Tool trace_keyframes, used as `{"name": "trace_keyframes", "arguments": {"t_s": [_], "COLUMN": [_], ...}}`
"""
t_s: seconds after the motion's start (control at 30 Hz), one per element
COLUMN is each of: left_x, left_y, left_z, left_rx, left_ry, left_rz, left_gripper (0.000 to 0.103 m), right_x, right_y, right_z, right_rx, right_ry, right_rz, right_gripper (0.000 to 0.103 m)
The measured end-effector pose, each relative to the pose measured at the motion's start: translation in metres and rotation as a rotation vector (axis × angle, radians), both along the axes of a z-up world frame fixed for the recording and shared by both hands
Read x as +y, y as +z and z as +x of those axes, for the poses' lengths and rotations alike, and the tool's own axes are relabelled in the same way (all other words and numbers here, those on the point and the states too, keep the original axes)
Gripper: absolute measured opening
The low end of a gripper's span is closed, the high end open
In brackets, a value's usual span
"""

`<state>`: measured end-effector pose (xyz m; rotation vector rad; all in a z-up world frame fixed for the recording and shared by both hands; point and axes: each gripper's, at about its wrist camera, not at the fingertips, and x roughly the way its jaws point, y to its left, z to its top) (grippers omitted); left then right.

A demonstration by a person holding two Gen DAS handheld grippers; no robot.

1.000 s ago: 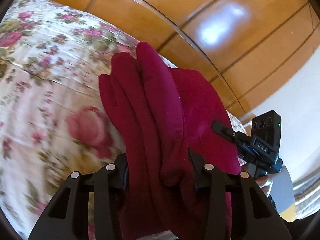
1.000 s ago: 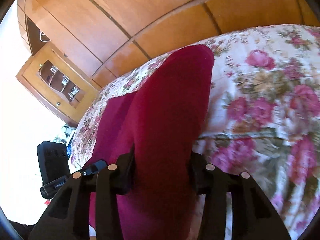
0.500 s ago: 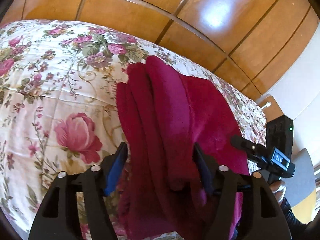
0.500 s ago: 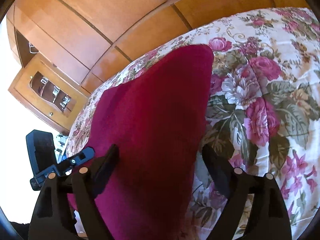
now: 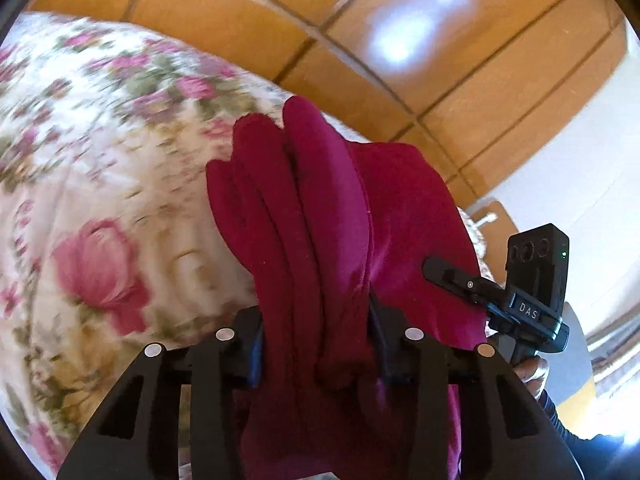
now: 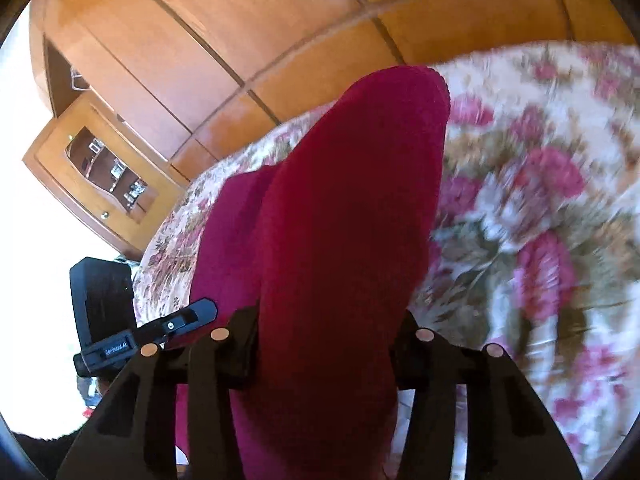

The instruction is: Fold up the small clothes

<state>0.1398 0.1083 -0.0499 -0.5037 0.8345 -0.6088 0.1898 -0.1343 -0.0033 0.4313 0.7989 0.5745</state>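
The left gripper (image 5: 316,350) is closing, its jaws pinching the finger end of a dark red glove (image 5: 320,216) that is filling the middle of the frame above a floral bedspread (image 5: 100,184). The right gripper (image 6: 324,354) is closing too, pinching the glove's broad end, which is running up the centre of its frame toward the wooden wardrobe (image 6: 224,32) at the top

a floral bedspread (image 5: 100,208) covers the bed, with a crimson garment (image 5: 400,216) on it.
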Motion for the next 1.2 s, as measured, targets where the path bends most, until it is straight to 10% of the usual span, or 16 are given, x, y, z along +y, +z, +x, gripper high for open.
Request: {"name": "trace_keyframes", "arguments": {"t_s": [0.4, 0.6, 0.73, 0.97, 1.2], "left_x": [-0.188, -0.286, -0.273, -0.242, -0.248], "left_y": [0.063, 0.009, 0.014, 0.044, 0.018], "left_z": [0.063, 0.069, 0.069, 0.040, 0.024], "left_rx": [-0.175, -0.261, -0.228, -0.310, -0.308], "left_ry": [-0.273, -0.333, -0.272, -0.125, -0.063], "left_rz": [0.153, 0.611, 0.572, 0.551, 0.683], "left_gripper": [0.041, 0.043, 0.061, 0.065, 0.067], "right_x": [-0.161, -0.198, -0.216, -0.201, -0.142], "right_y": [0.030, -0.047, -0.062, -0.007, 0.003], "right_z": [-0.030, -0.018, -0.028, -0.072, -0.099], "right_rx": [-0.095, 0.149, 0.134, -0.023, -0.094], "right_ry": [-0.419, -0.551, -0.580, -0.677, -0.555], "right_rz": [0.001, -0.074, 0.041, -0.232, -0.409], "right_gripper": [0.046, 0.059, 0.083, 0.085, 0.051]}}
